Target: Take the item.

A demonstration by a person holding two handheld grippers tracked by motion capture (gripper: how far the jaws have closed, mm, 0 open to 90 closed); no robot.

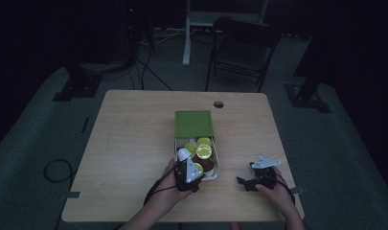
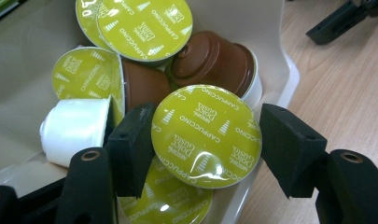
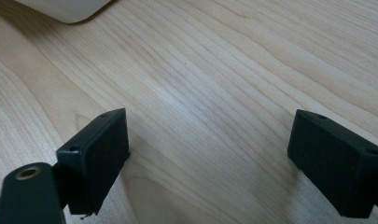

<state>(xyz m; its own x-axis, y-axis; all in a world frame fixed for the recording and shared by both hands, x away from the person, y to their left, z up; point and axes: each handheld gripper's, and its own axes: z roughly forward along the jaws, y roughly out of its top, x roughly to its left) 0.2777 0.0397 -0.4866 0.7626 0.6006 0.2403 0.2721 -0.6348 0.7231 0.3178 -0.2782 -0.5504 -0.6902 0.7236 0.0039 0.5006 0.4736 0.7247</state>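
Note:
A white box (image 1: pixel 216 163) with its green lid (image 1: pixel 194 123) folded back stands mid-table, holding several coffee capsules. My left gripper (image 1: pixel 192 167) reaches into its near end. In the left gripper view both black pads sit against the rim of a green-lidded Cappuccino capsule (image 2: pixel 206 135), and the left gripper (image 2: pixel 203 140) is shut on it. Around it lie other green-lidded capsules (image 2: pixel 142 25), brown ones (image 2: pixel 210 60) and a white one (image 2: pixel 74 128). My right gripper (image 1: pixel 245 182) rests on the wood to the right of the box; the right gripper (image 3: pixel 210 154) is open with only bare tabletop between its pads.
The wooden table (image 1: pixel 134 143) has a cable hole (image 1: pixel 218 104) near its far edge. A dark folding chair (image 1: pixel 239 43) and stand legs are beyond it on the floor. The box's rounded corner (image 3: pixel 65 9) lies ahead of my right gripper.

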